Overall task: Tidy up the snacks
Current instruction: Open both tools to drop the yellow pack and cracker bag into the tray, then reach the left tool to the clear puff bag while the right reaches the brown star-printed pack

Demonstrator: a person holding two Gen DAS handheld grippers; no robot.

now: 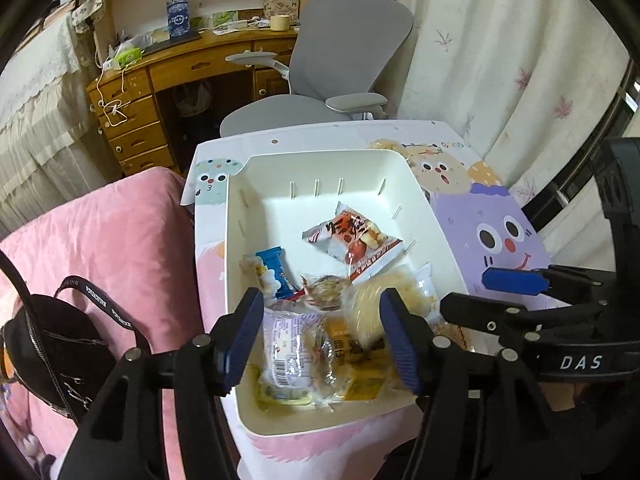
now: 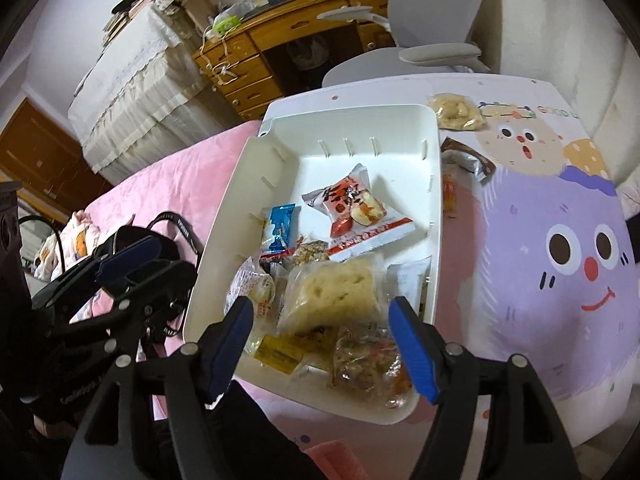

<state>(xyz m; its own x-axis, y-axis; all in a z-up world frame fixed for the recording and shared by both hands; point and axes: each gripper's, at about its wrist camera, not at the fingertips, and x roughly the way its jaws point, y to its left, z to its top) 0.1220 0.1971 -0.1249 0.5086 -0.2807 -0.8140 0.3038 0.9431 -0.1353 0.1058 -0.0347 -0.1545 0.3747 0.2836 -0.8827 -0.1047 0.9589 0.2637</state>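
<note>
Left gripper (image 1: 320, 336): jaws apart, blue pads clear of everything, nothing held; poised over the near end of the white bin (image 1: 236, 216), above a clear-wrapped pastry with a printed label (image 1: 288, 344) and a yellow packet (image 1: 360, 376). Right gripper (image 2: 322, 344): jaws also apart and somewhat wider, empty; hung over the same near end of the bin, above a pale square cake in clear wrap (image 2: 336, 292) and a clear bag of mixed bits (image 2: 368, 360); seen too at the right edge of the left wrist view, just outside the bin's right wall.

Inside the bin: near half piled with snacks; red and white packet with printed fruit (image 2: 356, 212) lying flat at the middle; blue wrapper (image 2: 280, 228) beside the bin's left wall; far end bare.

Outside the bin, past its right wall on the cartoon-printed tabletop (image 2: 560, 248): brown wrapper (image 2: 468, 158) just beside the wall; small orange item (image 2: 450, 194) near it; pale bag of snacks (image 2: 456, 112) beyond the far right corner.

Left of the bin: pink bedding (image 1: 132, 232) with a black strapped bag (image 1: 52, 344) on it. Beyond the bin's far end: grey office chair (image 1: 352, 40), then a wooden desk (image 1: 168, 76).
</note>
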